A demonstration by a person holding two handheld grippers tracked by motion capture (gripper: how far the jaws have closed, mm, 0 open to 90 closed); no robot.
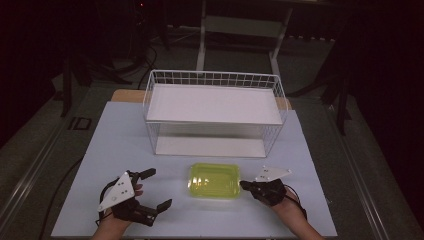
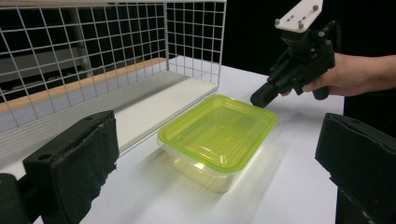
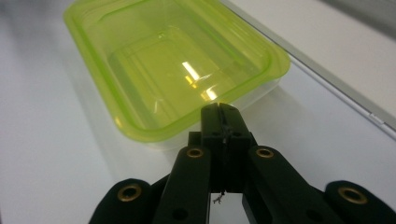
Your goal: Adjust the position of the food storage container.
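High view: green-lidded container (image 1: 214, 180) sits on the table (image 1: 120, 145) before the wire basket (image 1: 215, 80). My right gripper (image 1: 243, 185) has its jaws pressed together, empty, tip at the lid's edge, probably to nudge it. My left gripper (image 1: 159, 189) waits beside, jaws spread wide.

Dark room, dim grey floor (image 1: 40, 150). White-framed table or stand (image 1: 240, 30) at the back, possibly a desk; black stands (image 1: 70, 75) and cables (image 1: 145, 55) at left.
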